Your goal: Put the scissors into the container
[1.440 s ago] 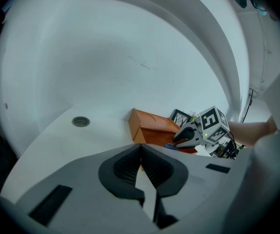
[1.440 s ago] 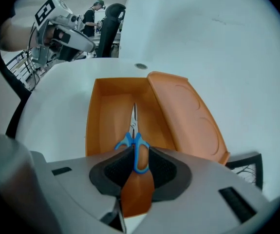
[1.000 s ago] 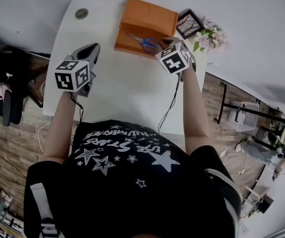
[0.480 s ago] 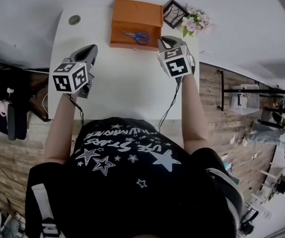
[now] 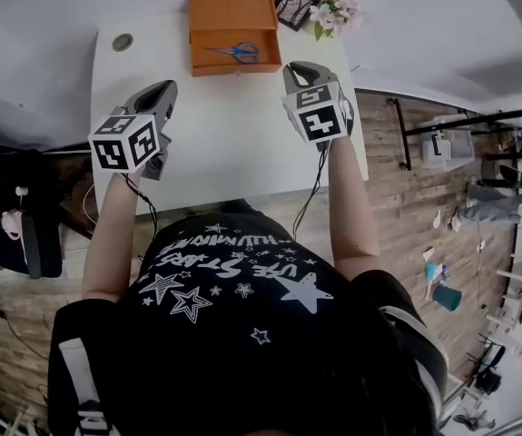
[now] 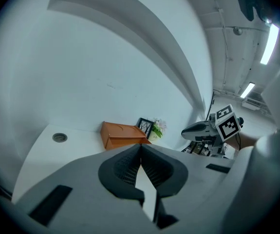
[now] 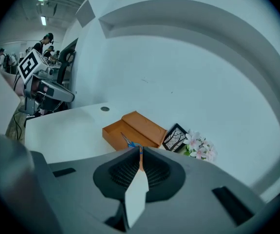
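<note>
The orange container (image 5: 231, 18) stands open at the far edge of the white table (image 5: 233, 143). Blue-handled scissors (image 5: 235, 53) lie flat inside it. My right gripper (image 5: 297, 67) hovers just right of the container's near corner, shut and holding nothing. Further back on the left, my left gripper (image 5: 170, 89) is shut and holds nothing either. In the right gripper view the scissors (image 7: 126, 140) show in the container (image 7: 140, 123) just beyond the closed jaws (image 7: 140, 150). The left gripper view has the container (image 6: 122, 134) ahead of its closed jaws (image 6: 140, 147).
A framed picture (image 5: 294, 4) and a small bunch of pink flowers (image 5: 333, 9) stand right of the container. A round cable grommet (image 5: 123, 42) sits in the table's far left corner. The table's right edge drops to a wooden floor (image 5: 397, 207).
The right gripper has drawn back from the scissors and the container. The scissors stay in the container. The head view has swung, so the table now looks straighter.
</note>
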### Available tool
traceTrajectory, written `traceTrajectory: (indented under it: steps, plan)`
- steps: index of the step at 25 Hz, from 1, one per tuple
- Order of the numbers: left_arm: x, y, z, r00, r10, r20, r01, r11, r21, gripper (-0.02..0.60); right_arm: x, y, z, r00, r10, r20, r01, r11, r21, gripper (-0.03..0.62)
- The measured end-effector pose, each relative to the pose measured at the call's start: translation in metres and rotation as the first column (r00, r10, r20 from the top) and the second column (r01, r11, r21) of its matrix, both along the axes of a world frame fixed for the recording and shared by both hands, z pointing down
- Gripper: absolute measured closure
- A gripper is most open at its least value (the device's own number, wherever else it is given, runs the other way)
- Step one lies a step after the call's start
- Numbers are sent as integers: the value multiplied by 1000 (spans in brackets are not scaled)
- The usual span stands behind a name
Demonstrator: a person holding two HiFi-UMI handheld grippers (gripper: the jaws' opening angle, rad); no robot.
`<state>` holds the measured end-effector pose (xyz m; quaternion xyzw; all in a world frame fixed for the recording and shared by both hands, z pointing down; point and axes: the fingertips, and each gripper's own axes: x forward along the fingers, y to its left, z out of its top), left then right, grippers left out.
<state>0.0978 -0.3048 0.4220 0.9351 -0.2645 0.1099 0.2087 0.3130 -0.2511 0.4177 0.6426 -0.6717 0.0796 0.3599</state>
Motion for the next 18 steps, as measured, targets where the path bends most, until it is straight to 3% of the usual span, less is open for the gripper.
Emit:
traceTrajectory:
  steps: [18]
  plan:
    - [-34, 72, 10, 974, 226, 0, -226, 974, -6, 561, -61, 116, 20, 974, 220, 47, -221, 975, -1, 540]
